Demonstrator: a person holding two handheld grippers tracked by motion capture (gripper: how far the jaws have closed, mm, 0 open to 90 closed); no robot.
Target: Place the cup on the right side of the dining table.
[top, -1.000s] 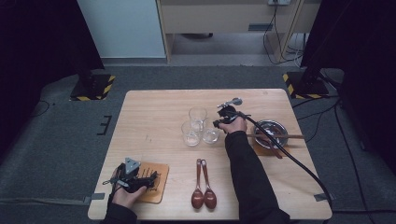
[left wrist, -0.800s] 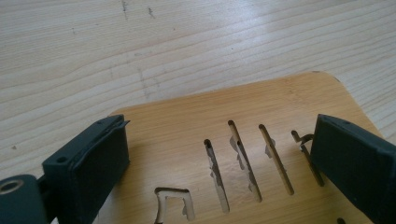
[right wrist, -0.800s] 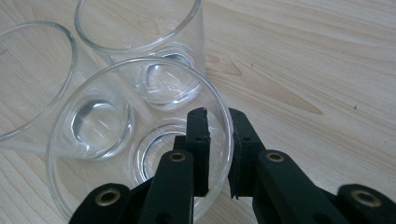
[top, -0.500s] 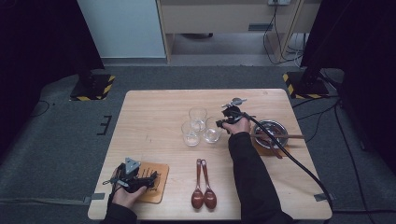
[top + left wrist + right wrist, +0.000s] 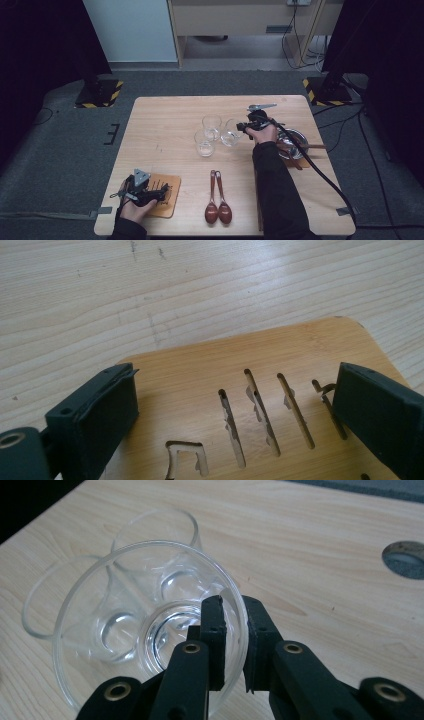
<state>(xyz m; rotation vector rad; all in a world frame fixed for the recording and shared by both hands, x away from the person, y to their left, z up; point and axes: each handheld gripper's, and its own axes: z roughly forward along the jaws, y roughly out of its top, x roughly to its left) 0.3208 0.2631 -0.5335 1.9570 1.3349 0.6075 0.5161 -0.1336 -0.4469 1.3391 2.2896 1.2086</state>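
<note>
Gripping the rim of a clear round drinking glass (image 5: 145, 630) at centre frame, the right gripper (image 5: 232, 630) has lifted it slightly, tilted; carrying can begin. Left gripper (image 5: 235, 415) rests wide open.

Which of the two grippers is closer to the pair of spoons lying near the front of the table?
Left. The left gripper sits over the wooden board, just beside the spoons. The right gripper is farther back, clamped on a glass.
</note>
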